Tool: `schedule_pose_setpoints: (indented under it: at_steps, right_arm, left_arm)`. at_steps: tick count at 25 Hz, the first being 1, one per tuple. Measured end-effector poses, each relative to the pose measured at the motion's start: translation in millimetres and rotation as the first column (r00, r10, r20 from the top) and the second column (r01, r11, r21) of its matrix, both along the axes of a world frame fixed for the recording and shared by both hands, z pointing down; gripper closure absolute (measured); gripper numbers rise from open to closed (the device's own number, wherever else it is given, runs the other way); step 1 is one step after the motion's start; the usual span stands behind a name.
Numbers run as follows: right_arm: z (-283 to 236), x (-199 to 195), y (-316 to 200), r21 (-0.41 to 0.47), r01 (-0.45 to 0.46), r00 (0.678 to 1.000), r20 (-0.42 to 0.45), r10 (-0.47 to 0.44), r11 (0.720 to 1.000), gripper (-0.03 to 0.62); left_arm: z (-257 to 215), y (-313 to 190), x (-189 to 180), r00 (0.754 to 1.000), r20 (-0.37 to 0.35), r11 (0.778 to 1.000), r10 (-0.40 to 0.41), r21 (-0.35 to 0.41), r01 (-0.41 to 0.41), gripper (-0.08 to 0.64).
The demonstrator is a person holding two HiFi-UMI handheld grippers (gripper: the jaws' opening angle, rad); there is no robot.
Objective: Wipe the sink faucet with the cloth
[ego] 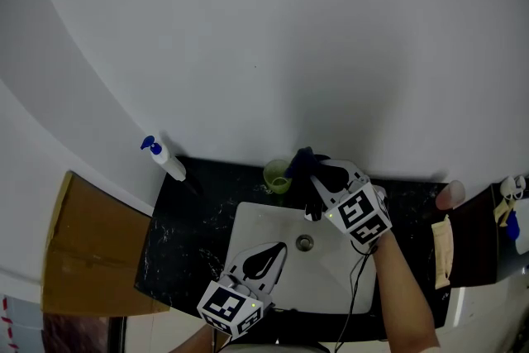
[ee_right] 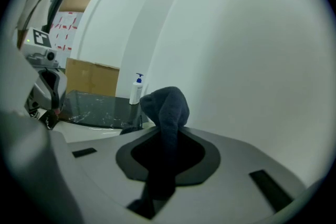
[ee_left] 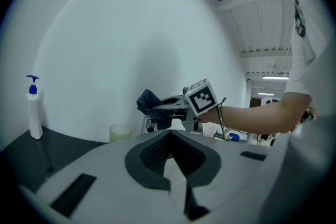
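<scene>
My right gripper [ego: 321,171] is shut on a dark blue cloth [ego: 301,160] and holds it at the back of the white sink [ego: 252,227], over the chrome faucet [ego: 313,213]. In the right gripper view the cloth [ee_right: 168,107] rises in a bunched fold from between the jaws [ee_right: 167,135]. The left gripper view shows the cloth [ee_left: 151,104] just above the faucet [ee_left: 150,124]. My left gripper [ego: 277,252] hangs over the basin's front left, jaws together with nothing held [ee_left: 169,136].
A green cup [ego: 277,176] stands on the black counter [ego: 178,240] left of the faucet. A white soap bottle with a blue pump [ego: 165,159] stands at the back left. A cardboard box [ego: 91,244] sits left of the counter. Small items [ego: 442,248] lie at the right end.
</scene>
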State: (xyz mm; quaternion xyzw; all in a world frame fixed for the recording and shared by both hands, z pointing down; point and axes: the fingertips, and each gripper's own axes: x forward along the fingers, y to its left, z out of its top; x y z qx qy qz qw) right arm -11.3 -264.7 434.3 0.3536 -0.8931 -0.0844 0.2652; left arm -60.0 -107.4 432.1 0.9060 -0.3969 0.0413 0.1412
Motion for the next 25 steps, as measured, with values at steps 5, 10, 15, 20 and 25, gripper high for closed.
schedule_pose_setpoints:
  at_steps: [5, 10, 15, 20, 25]
  right_arm:
    - [0, 14, -33, -0.026, -0.06, 0.996, 0.061, 0.061, 0.998, 0.534]
    - [2, 27, -48, -0.023, -0.105, 0.992, 0.07, 0.107, 0.994, 0.534]
    - [2, 28, -47, -0.031, -0.128, 0.986, 0.103, 0.131, 0.991, 0.534]
    - [-1, 16, -19, -0.015, -0.074, 0.992, 0.102, 0.075, 0.997, 0.534]
    - [-1, 1, 18, -0.007, 0.01, 0.994, 0.112, -0.009, 1.0, 0.534]
  left_arm:
    - [7, 2, -3, 1.0, 0.002, 1.0, 0.002, -0.003, -0.002, 0.56]
    - [8, 4, -3, 1.0, 0.006, 1.0, -0.003, -0.013, 0.003, 0.56]
    - [6, 7, -2, 1.0, 0.009, 1.0, 0.004, -0.01, -0.004, 0.56]
    - [-1, 8, 0, 1.0, 0.008, 1.0, 0.007, -0.004, -0.007, 0.56]
    - [2, 13, 7, 1.0, -0.006, 1.0, 0.028, -0.002, -0.028, 0.56]
